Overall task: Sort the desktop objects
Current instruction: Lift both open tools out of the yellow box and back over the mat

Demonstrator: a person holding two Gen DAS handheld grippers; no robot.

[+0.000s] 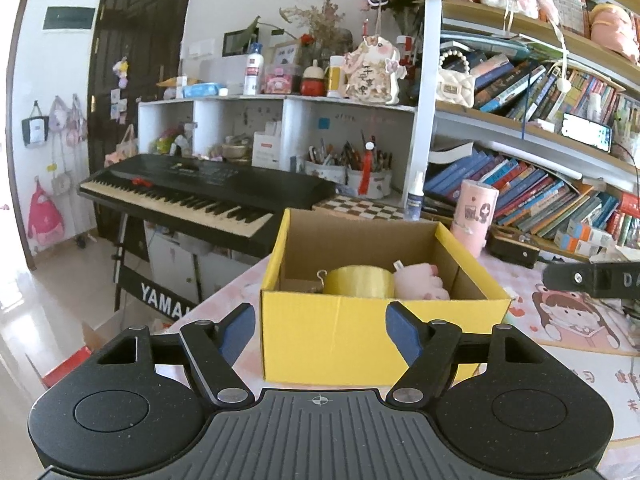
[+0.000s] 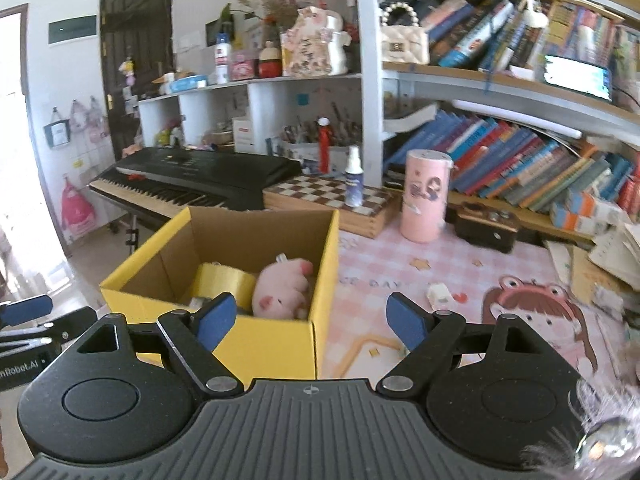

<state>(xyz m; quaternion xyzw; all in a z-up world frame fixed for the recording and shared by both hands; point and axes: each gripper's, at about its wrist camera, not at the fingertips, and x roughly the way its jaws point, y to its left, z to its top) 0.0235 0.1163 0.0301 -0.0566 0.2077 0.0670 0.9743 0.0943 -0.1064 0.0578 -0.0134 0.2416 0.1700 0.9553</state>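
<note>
- Left gripper (image 1: 320,330) sits low at the desk edge, squared up to the yellow box (image 1: 340,336); jaws wide with nothing between them. Its front wall fills the gap but the pads aren't touching it.
- Right gripper (image 2: 310,320) straddles the box's near corner (image 2: 316,344), jaws well apart and holding nothing.
- Already sorted: the tape roll (image 1: 358,282) and pink plush (image 2: 282,292) lie side by side in the box, touching.
- My read: the box sits at the desk's left edge as the collecting bin, open top towards both hands.
- A small white scrap (image 2: 438,294) lies loose on the pink mat (image 2: 400,264), right of the box; too small to identify.
- The box floor is mostly hidden by the front wall, and a metal hook beside the tape is half cut off.
- Lower right of the right view is smeared; unreadable.
</note>
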